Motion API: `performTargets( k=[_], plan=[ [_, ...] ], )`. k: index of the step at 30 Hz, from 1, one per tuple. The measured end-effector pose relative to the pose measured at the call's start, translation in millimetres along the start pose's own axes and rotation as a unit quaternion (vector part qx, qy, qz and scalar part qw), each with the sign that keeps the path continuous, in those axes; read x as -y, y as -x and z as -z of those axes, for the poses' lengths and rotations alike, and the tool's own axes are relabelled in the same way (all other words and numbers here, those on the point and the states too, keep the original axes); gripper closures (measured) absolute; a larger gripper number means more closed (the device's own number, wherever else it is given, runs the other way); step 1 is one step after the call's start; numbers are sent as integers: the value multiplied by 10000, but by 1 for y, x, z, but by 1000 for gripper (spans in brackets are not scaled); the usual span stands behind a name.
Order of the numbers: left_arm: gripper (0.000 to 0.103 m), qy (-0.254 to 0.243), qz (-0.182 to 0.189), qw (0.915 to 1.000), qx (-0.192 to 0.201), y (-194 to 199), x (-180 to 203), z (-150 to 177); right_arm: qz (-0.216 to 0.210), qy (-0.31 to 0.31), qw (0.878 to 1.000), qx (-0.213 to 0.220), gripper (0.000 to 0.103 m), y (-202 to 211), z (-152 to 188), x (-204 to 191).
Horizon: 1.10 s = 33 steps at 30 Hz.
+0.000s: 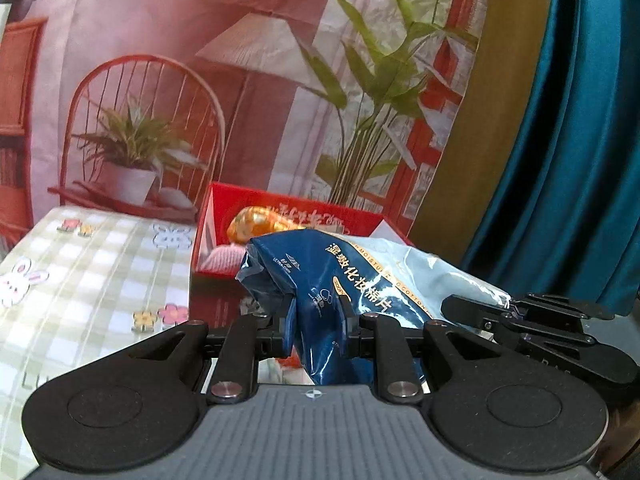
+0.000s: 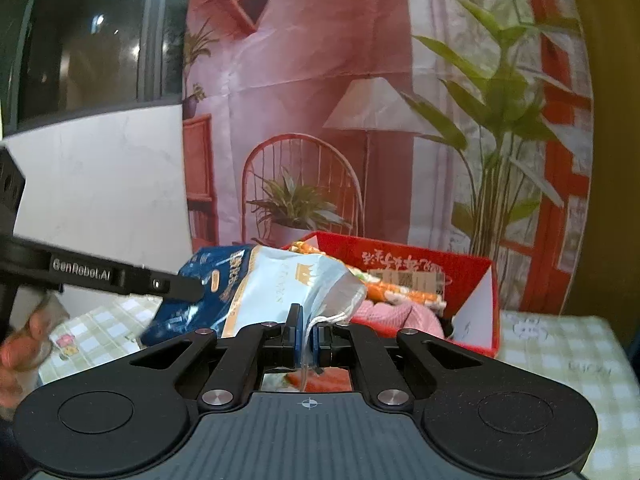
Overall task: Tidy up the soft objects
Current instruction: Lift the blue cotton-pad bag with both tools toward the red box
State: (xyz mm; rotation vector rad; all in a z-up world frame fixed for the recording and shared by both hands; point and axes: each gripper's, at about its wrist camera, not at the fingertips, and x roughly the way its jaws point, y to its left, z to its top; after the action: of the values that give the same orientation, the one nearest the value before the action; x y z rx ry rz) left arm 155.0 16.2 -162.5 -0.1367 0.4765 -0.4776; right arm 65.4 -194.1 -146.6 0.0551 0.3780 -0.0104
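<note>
Cotton-pad pouch [image 1: 332, 292], blue, sits clamped in the left tool [image 1: 316, 332], lifted just before the red box [image 1: 224, 208] on the checked bench [image 1: 100, 264]. From the right wrist, the right tool [image 2: 308, 334] pinches the pouch's pale end, and the box already holds a pink cloth [image 2: 394, 314] and snack packs [image 2: 396, 294]; 1 pouch apparently remains to stow.

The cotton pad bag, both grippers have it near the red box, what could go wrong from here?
1. The right gripper pinches only the thin clear edge of the bag; that film could slip out or tear.
2. The left gripper crumples the bag's dark blue end, so pulling apart may stretch the plastic.
3. The red box already holds an orange packet and a pink cloth, so the bag might perch on top and slide off.
</note>
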Motion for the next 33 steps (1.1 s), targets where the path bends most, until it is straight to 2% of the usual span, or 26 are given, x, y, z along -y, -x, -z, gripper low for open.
performTargets(
  k=[9,16,20,27,30,33],
  plan=[
    [81,-184,15,9998,48,-16,5,-22,97,218,9997,-9,98,-9,-17,10],
    [81,-410,-24,9991,44,-43,10,-47,217,-211,9995,26,98,-26,-29,28],
    [81,-370,-74,9993,-49,-68,6,-65,364,-346,9986,136,98,-43,-37,40],
    [81,-293,-259,9991,-151,-109,-7,-91,567,-447,9974,51,98,-85,-50,53],
    [81,-88,-311,9991,-266,-126,-14,-96,675,-576,9961,6,98,-101,-53,60],
    [81,-189,-437,9982,-375,-142,-14,-95,793,-766,9939,-92,98,-117,-51,68]
  ],
)
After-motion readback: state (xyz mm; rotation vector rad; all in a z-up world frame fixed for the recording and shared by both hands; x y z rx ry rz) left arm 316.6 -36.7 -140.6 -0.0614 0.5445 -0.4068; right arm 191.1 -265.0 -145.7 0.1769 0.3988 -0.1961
